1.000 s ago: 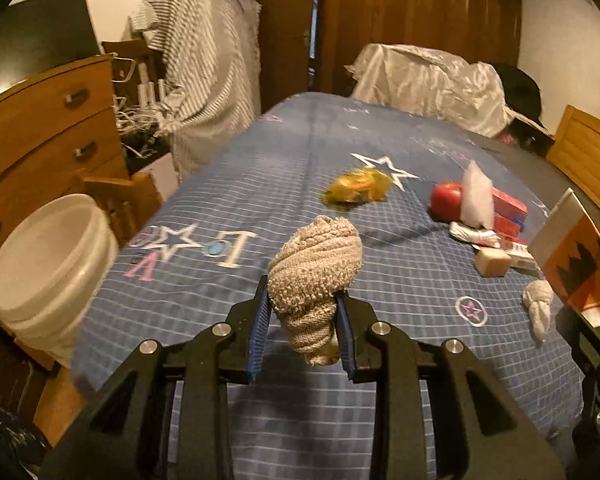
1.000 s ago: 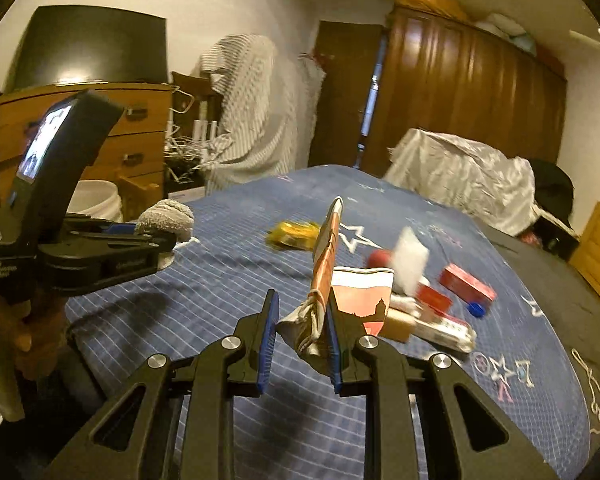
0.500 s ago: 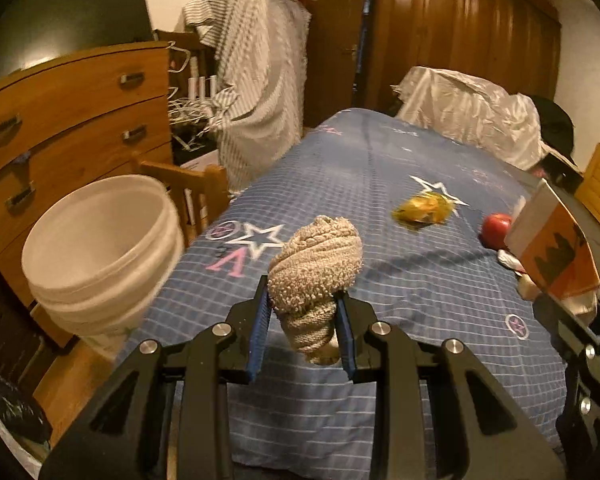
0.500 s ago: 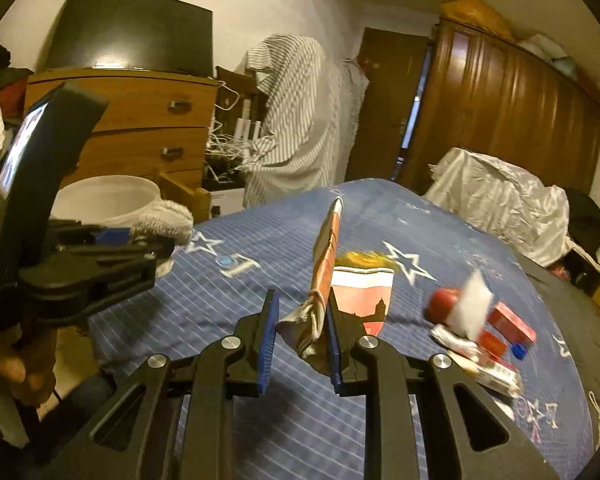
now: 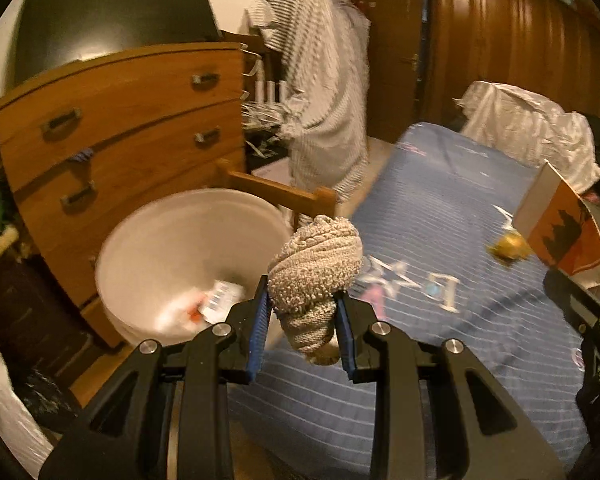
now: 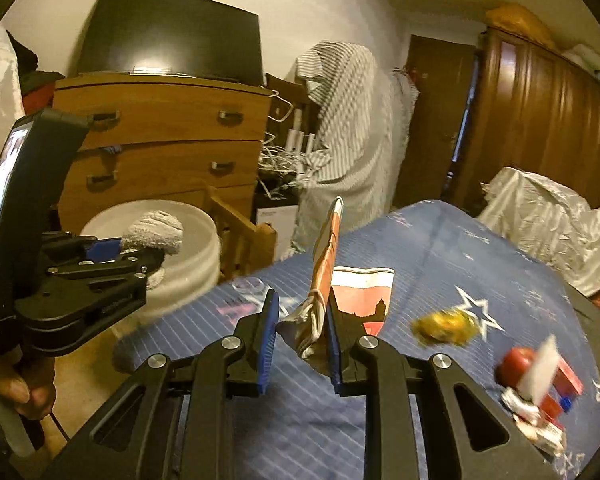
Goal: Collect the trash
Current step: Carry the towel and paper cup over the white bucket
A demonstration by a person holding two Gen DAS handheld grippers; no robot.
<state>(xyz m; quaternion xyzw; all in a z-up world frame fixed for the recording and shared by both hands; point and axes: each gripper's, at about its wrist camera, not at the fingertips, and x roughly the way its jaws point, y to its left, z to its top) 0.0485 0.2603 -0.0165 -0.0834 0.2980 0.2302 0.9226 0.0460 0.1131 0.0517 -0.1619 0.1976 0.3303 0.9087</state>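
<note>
A nubbly terry cloth wad point(image 5: 314, 276), a smooth white plastic bucket point(image 5: 172, 248), a glossy wooden dresser point(image 5: 132, 120).

Two black handheld grippers angle slightly downward side by side, the left gripper point(image 5: 302, 312) with blue pads pressed on a beige cloth roll point(image 5: 316, 276), the right gripper point(image 6: 302, 330) pinching a crumpled orange paper bag point(image 6: 324, 264).

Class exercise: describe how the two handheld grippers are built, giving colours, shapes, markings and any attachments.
Both the left gripper and right gripper are matte black, with angular cut-out fingers, silver round bolts and blue ribbed pads. The left one carries a phone-like screen, white lettering and a thin black cable.
</note>
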